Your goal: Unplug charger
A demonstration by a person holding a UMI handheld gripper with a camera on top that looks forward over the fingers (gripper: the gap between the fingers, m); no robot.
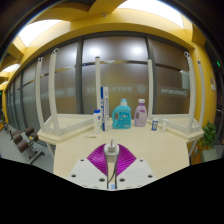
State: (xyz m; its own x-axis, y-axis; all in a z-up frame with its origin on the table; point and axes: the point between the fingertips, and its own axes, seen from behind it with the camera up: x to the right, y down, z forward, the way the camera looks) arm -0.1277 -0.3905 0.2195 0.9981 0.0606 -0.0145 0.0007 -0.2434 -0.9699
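Observation:
My gripper [112, 149] sits low over a cream table [150, 150]. Its two magenta pads [99, 158] meet in a narrow point, and a small white charger plug [112, 152] is pinched between them. A thin white cable [112, 176] runs from the plug back toward me between the fingers. No socket or power strip is in view. The plug is held above the table, apart from everything at the far end.
At the table's far end stand a tall white-and-blue bottle [103, 105], a teal bottle [122, 115], a pink bottle [141, 113] and a small dark item [154, 124]. Glass partitions flank the table. Chairs [25, 143] stand at the left, and a plant [210, 137] at the right.

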